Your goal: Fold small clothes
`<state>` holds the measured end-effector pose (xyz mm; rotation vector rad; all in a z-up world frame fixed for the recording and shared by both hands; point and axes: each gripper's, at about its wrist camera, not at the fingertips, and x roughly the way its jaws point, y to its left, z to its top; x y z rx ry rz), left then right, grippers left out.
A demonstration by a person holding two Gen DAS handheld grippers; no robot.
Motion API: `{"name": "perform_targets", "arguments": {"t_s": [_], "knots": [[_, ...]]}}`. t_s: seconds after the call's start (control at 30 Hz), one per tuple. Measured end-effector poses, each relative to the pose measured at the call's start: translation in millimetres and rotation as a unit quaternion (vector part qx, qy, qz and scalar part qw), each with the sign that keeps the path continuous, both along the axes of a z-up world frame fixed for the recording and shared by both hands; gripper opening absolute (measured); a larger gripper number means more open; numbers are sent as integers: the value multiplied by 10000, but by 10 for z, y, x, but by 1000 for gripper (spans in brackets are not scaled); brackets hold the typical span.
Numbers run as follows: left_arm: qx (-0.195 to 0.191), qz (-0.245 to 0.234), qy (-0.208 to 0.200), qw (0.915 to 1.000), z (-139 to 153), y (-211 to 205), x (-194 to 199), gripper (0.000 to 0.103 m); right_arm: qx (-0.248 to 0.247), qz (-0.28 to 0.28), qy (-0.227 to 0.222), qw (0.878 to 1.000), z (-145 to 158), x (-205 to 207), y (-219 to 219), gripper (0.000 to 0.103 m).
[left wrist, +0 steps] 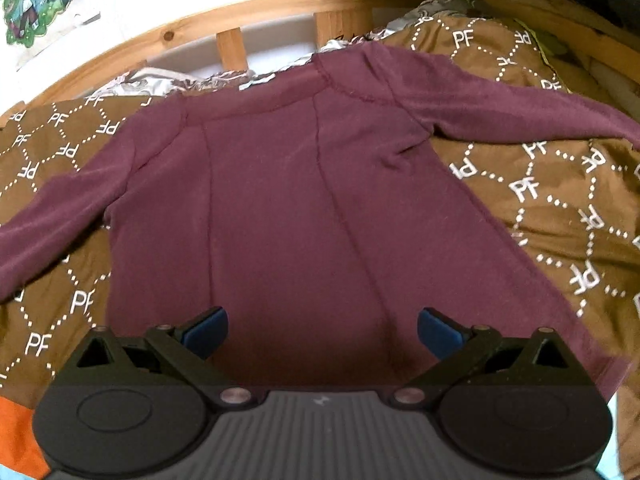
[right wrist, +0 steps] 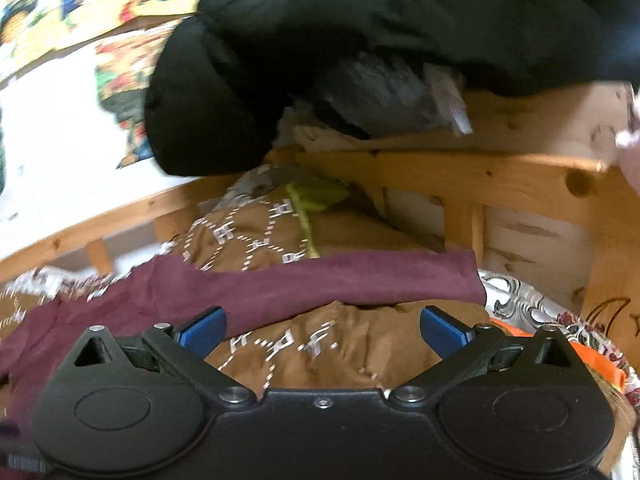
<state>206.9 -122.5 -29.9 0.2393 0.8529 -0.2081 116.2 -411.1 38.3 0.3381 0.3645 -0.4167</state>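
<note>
The maroon shirt lies flat on the brown blanket, sleeves out toward the wooden rail, ready for folding; the left gripper and right gripper hover spread, holding nothing.

One maroon top lies spread with two sleeves out (at nine and two o'clock). One brown patterned blanket, one black jacket at twelve o'clock, two grippers, jaws apart: left gripper, right gripper.
</note>
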Motion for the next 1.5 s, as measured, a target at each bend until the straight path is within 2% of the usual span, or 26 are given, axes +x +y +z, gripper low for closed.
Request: {"name": "perform_targets", "arguments": {"t_s": [0.1, 0.2, 0.27, 0.33, 0.5, 0.6, 0.63, 0.67, 0.73, 0.8, 0.83, 0.9, 1.03, 1.17, 1.37, 1.5], "knots": [[96, 32, -68, 9999, 1, 111, -48, 103, 502, -398, -7, 9979, -54, 102, -277, 103], [126, 81, -71, 9999, 33, 213, -68, 103, 1177, -658, -113, 9908, -159, 234, -574, 102], [111, 106, -64, 9999, 51, 267, -79, 103, 1535, -868, -71, 9843, -240, 350, -724, 98], [83, 173, -63, 9998, 66, 321, -89, 103, 1662, -1077, 40, 9802, -285, 456, -794, 95], [-120, 325, -82, 9994, 87, 462, -136, 103, 1935, -1620, -107, 9676, -372, 634, -911, 88], [-198, 429, -64, 9989, 100, 528, -128, 103, 2207, -2245, -116, 9491, -454, 669, -1043, 67], [-217, 456, -71, 9987, 106, 540, -122, 103, 2171, -2377, -55, 9468, -471, 692, -1062, 55], [-240, 485, -85, 9985, 112, 561, -118, 103, 2035, -2433, 82, 9483, -479, 727, -1056, 42], [-273, 530, -103, 9982, 113, 593, -112, 103, 1699, -2489, 279, 9531, -498, 773, -1021, 31], [-303, 557, -98, 9979, 110, 628, -107, 103, 1569, -2420, 238, 9572, -505, 760, -989, 23], [-309, 570, -91, 9979, 109, 642, -106, 103, 1502, -2397, 163, 9590, -492, 738, -973, 15], [-312, 592, -90, 9977, 111, 668, -103, 103, 1307, -2321, 74, 9639, -427, 710, -933, 12], [-319, 647, -130, 9973, 133, 735, -90, 103, 72, -1867, -151, 9823, -144, 733, -600, 10], [-324, 777, -248, 9961, 199, 821, -72, 103, -985, -1211, -390, 9870, 175, 844, -259, 10], [-472, 970, -389, 9934, 287, 996, -56, 103, -1683, -383, -722, 9823, 498, 984, 212, 9], [-560, 1450, -535, 9864, 346, 1158, -35, 103, -2256, 520, -953, 9682, 665, 1102, 749, 9]]}}
